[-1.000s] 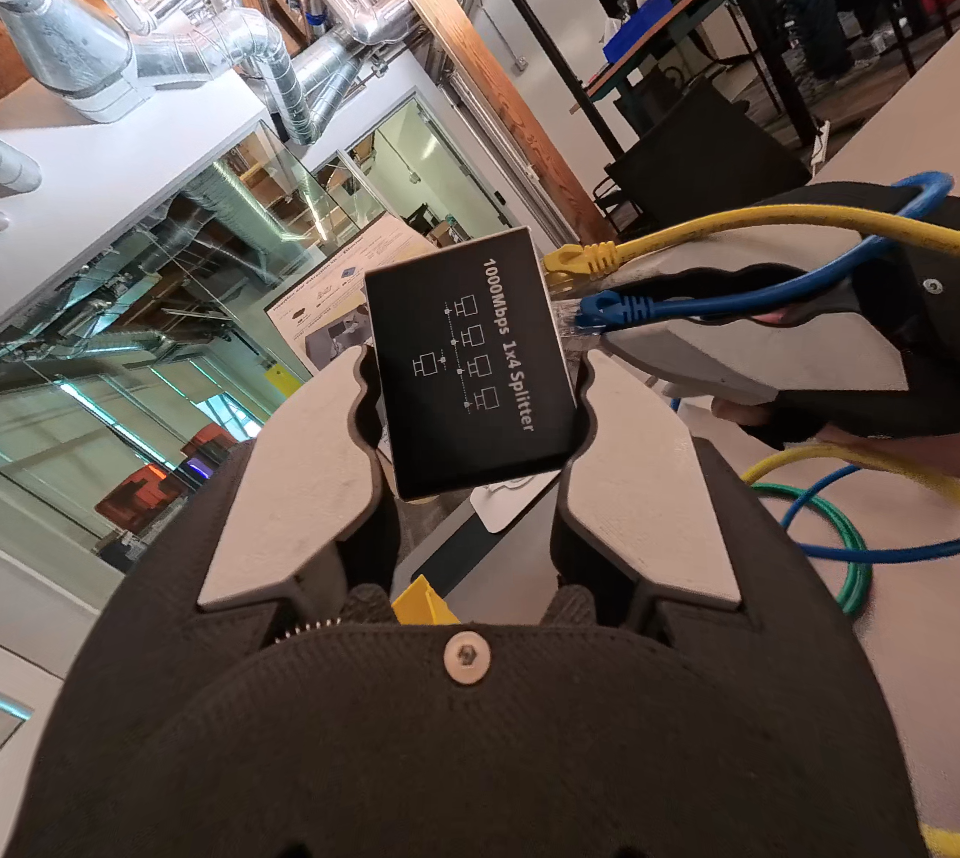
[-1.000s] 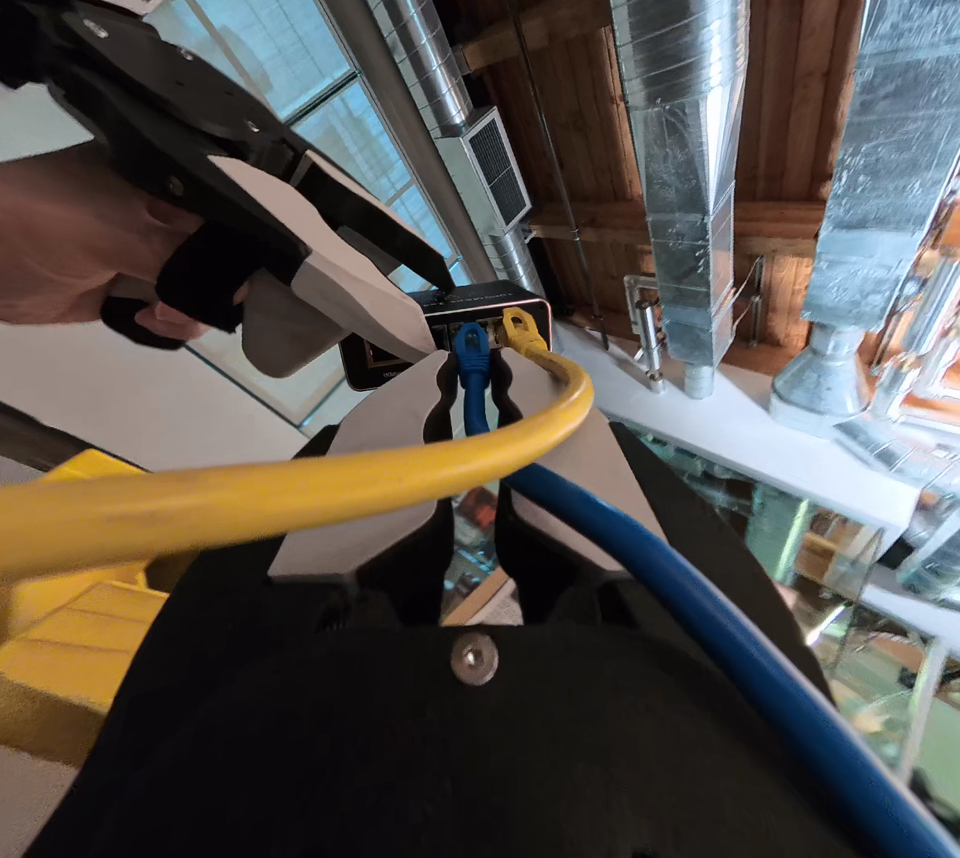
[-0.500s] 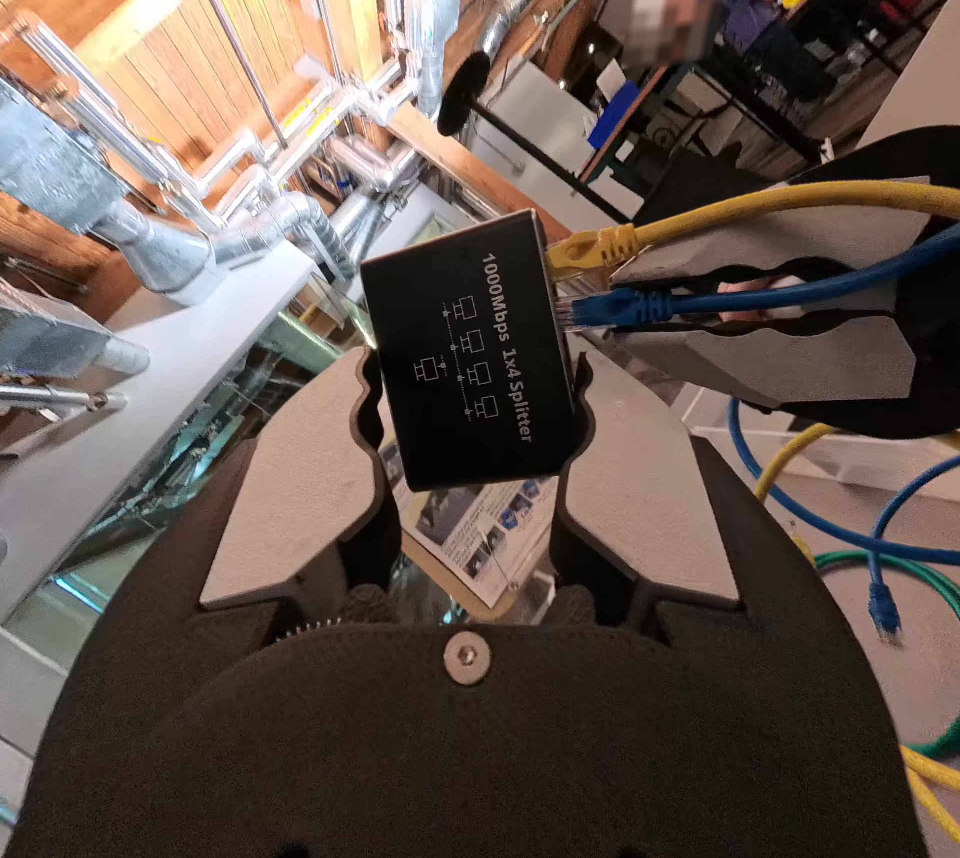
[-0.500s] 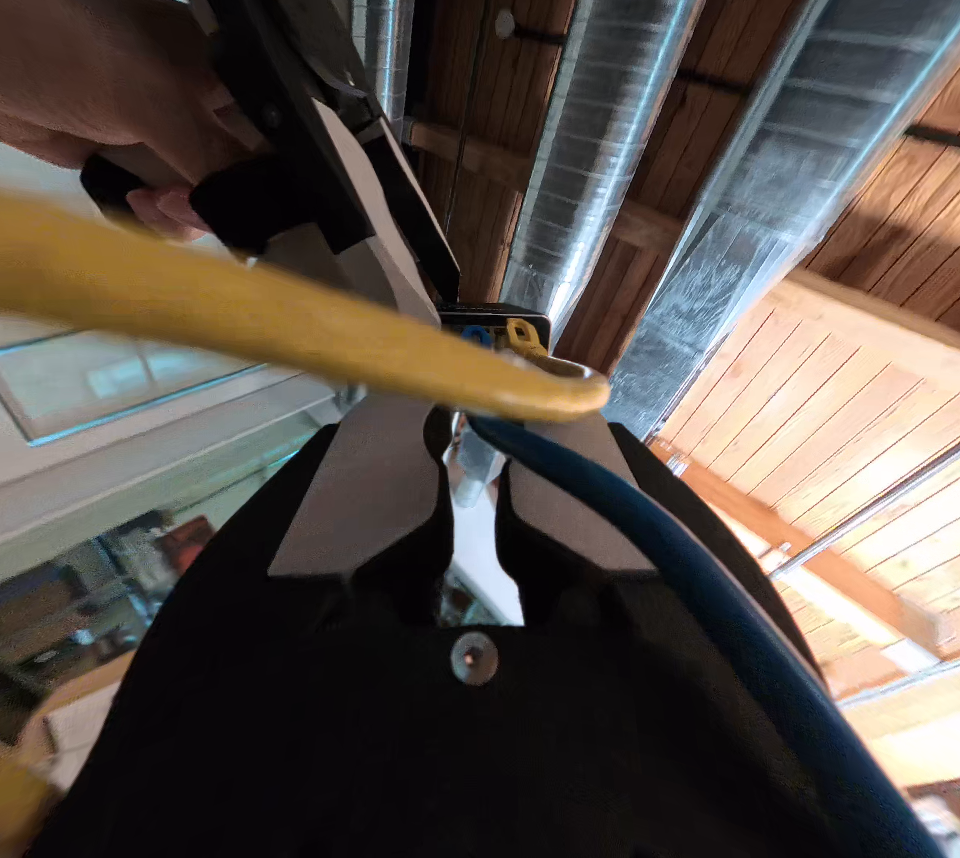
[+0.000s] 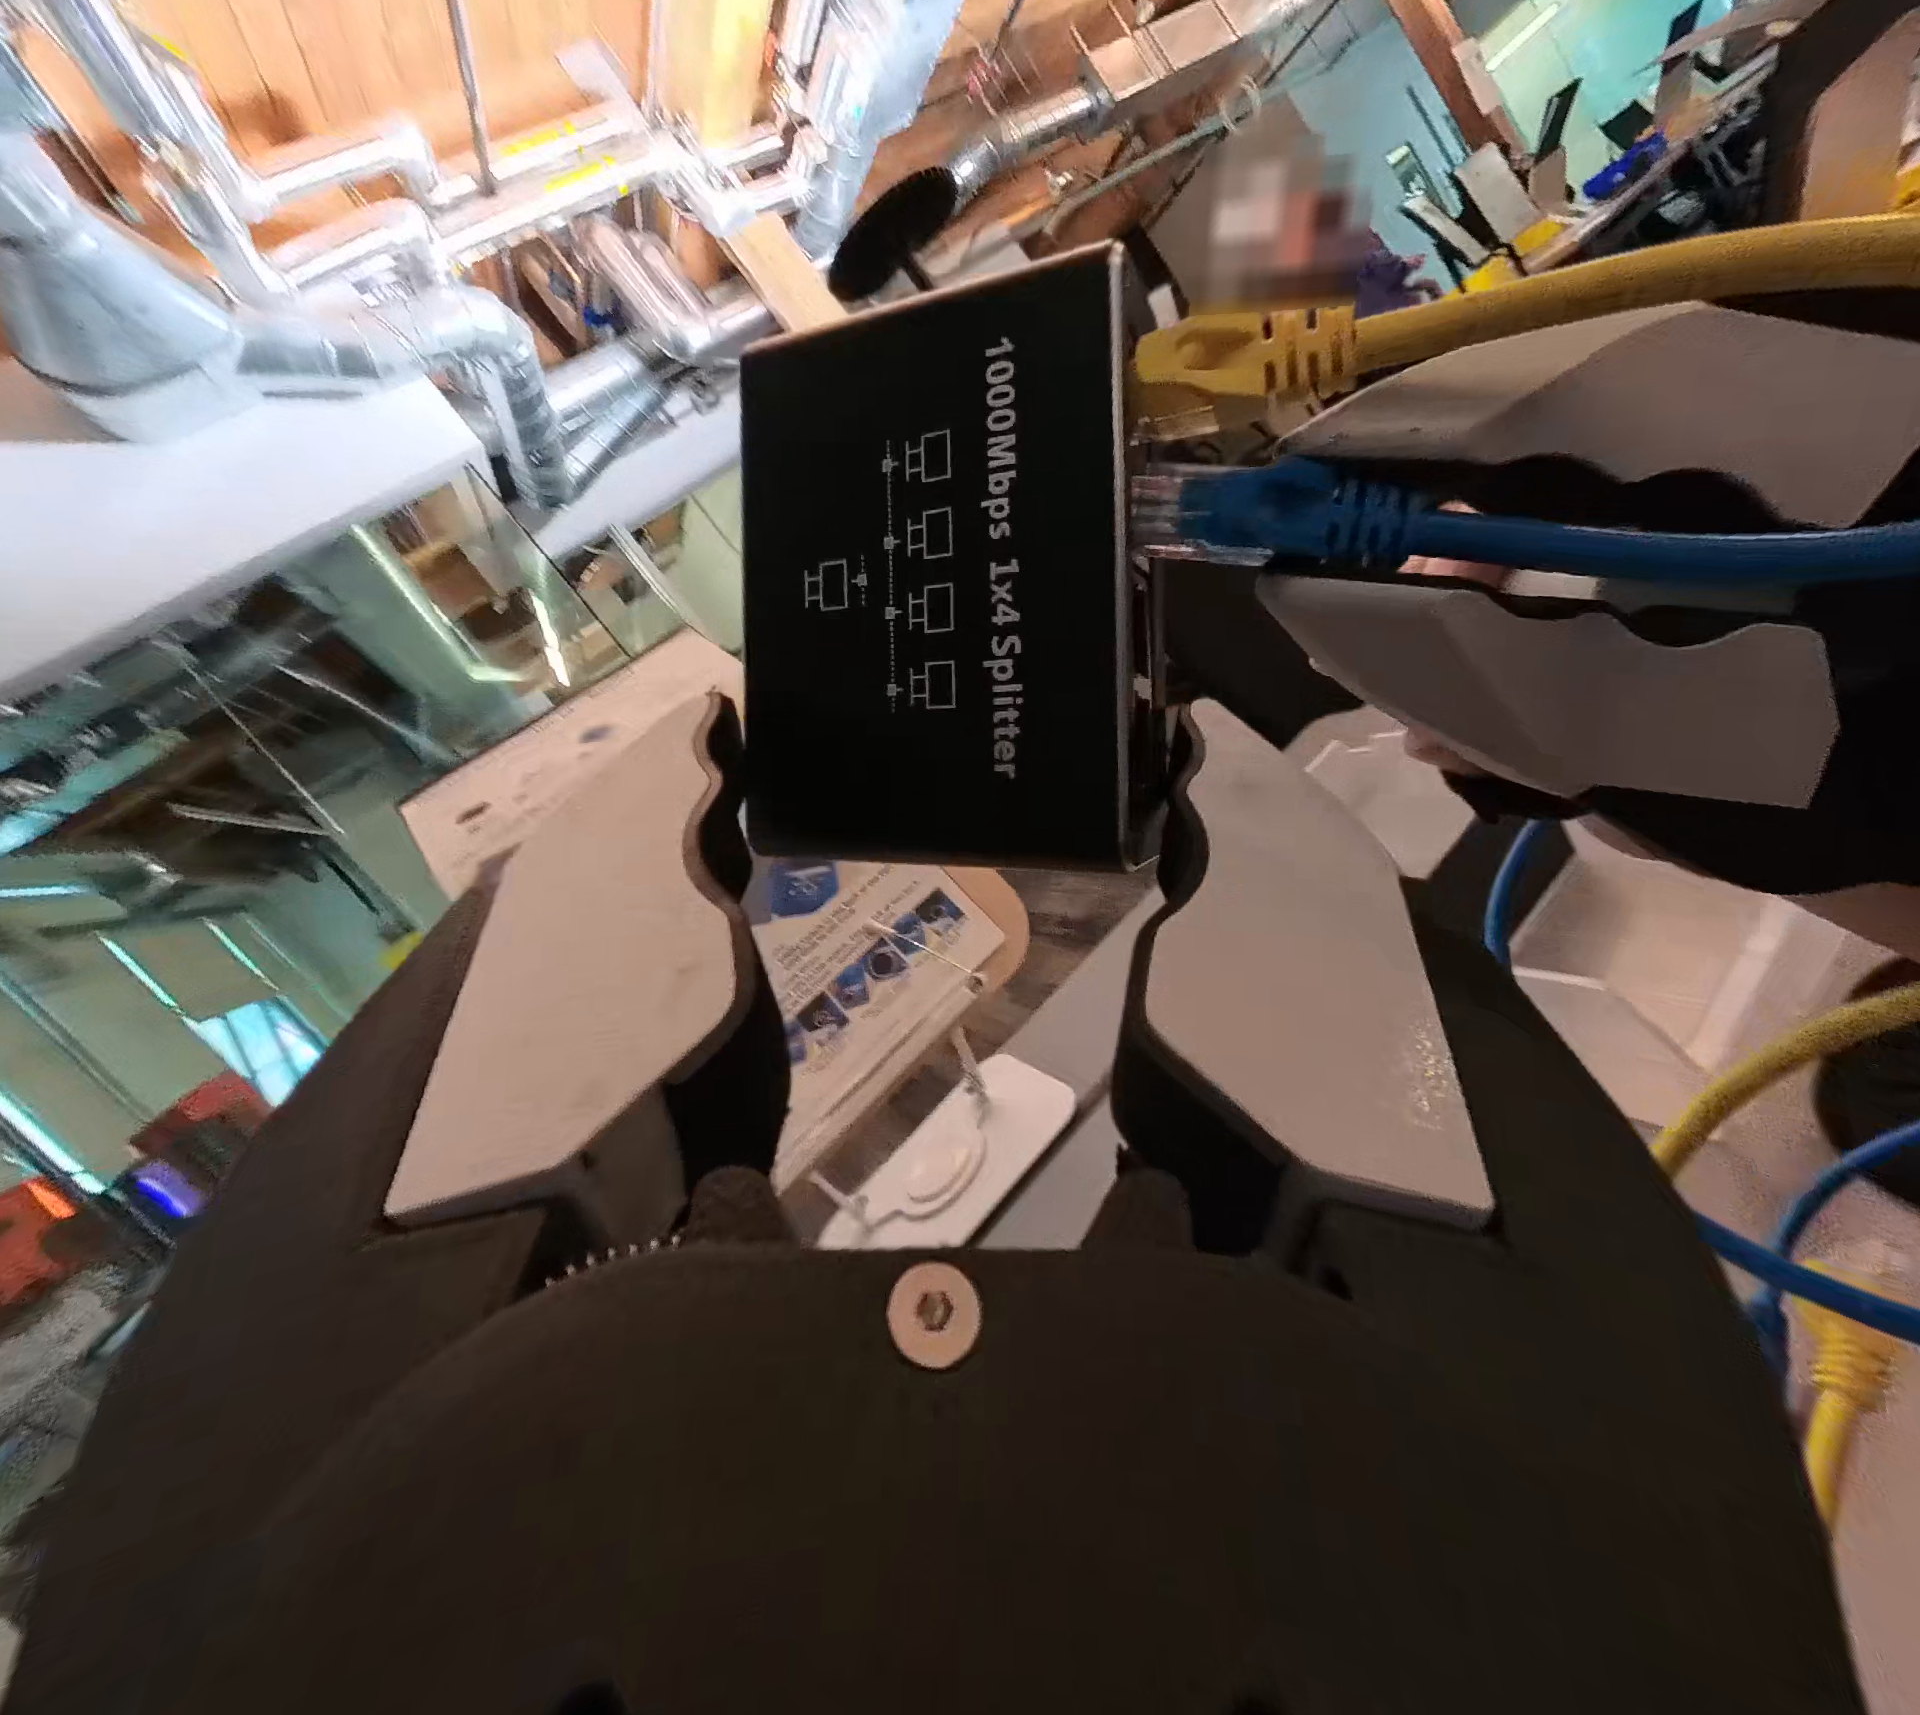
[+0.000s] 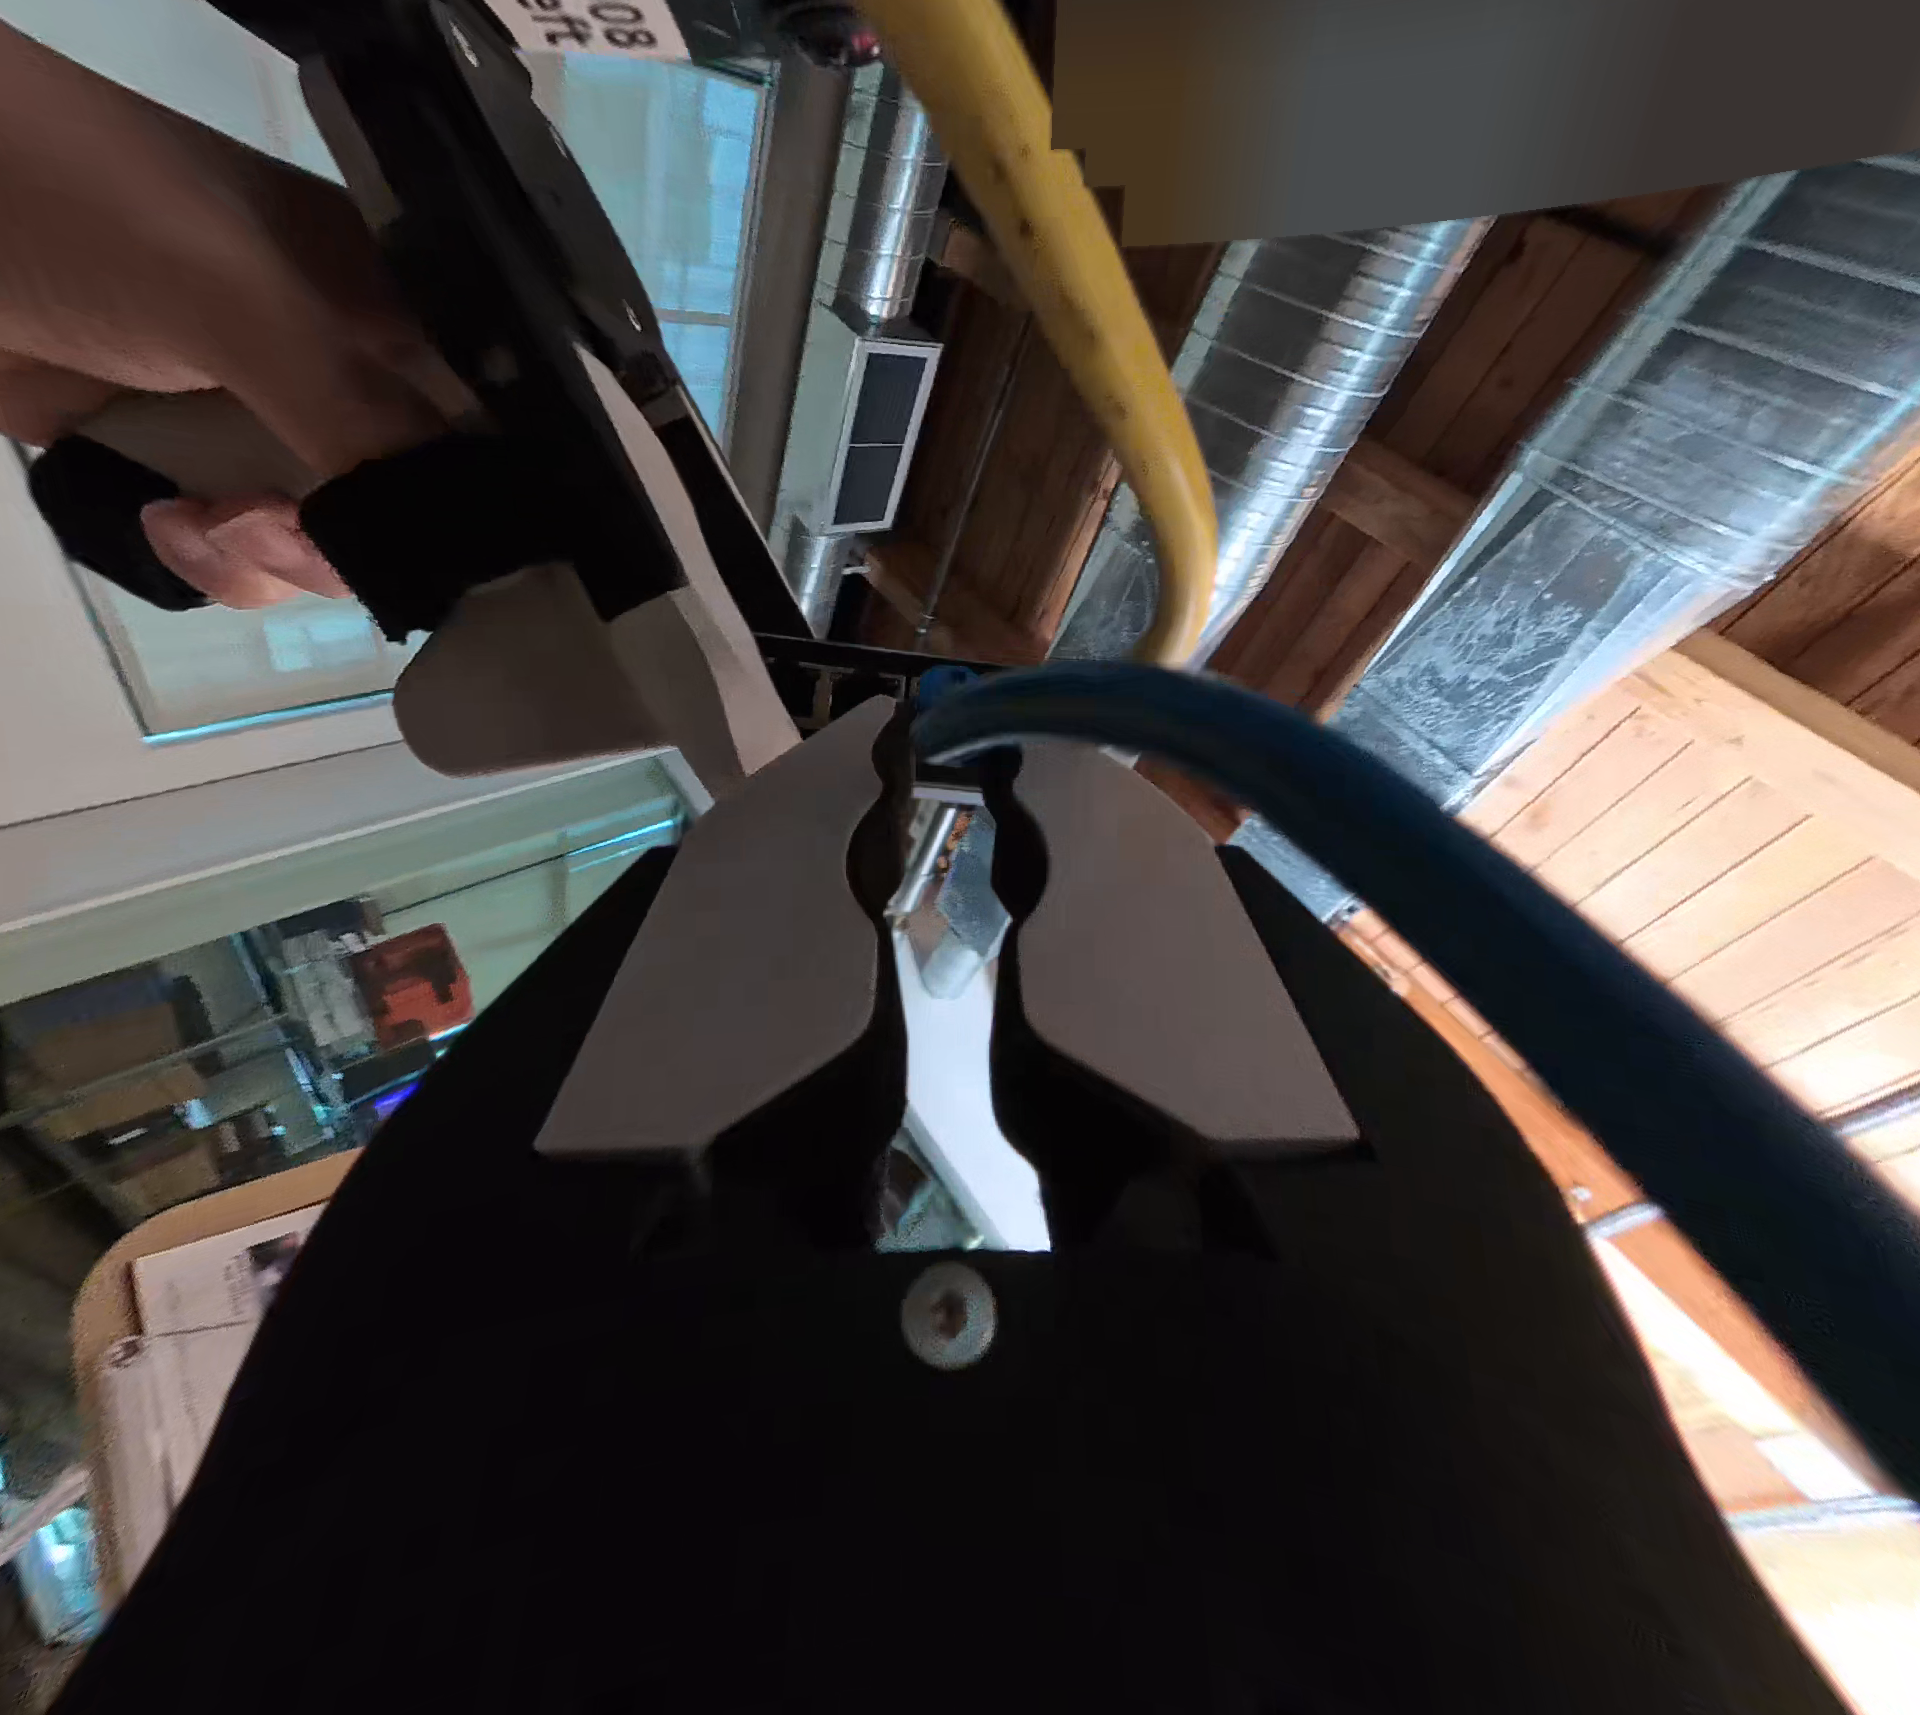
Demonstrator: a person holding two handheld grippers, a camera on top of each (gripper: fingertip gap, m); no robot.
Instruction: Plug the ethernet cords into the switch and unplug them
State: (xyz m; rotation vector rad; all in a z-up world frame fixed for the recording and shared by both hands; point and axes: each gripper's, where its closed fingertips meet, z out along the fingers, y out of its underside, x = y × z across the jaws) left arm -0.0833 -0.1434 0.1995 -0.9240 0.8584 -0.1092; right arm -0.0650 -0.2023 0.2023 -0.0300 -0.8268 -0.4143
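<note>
**Switch held in the air, blue plug at the port**

The left gripper (image 5: 961, 777) is clamped on the black switch (image 5: 935, 595); its two grey fingers (image 5: 613, 1000) press the lower part of the box from both sides. The switch is lifted above the table, with wooden ceiling and silver ducts (image 5: 166, 315) behind it, and its printed top face is turned to the camera.

On the side of the switch with the ports, two cords meet the box. The yellow ethernet cord (image 5: 1558, 304) has its plug (image 5: 1236, 361) in the upper port. The blue ethernet cord (image 5: 1621, 543) lies just under it, and its clear tip touches the edge of the next port (how deep it sits I cannot tell, because this part is a little blurred).

The right gripper (image 5: 1273, 522) comes from the right side and its fingers are closed on the blue plug (image 5: 1278, 512), one finger above the plug and one below. In the right wrist view the right gripper (image 6: 948, 735) shows only a narrow gap between the tips, and the blue cord (image 6: 1455, 896) goes out from there over the right finger. The yellow cord (image 6: 1049, 231) bends down from above to the switch (image 6: 862, 673).

A person's hand (image 6: 177, 377) holds the handle of the left gripper. More yellow and blue cords (image 5: 1818, 1177) lie loose on the grey table (image 5: 1621, 1011) below.
</note>
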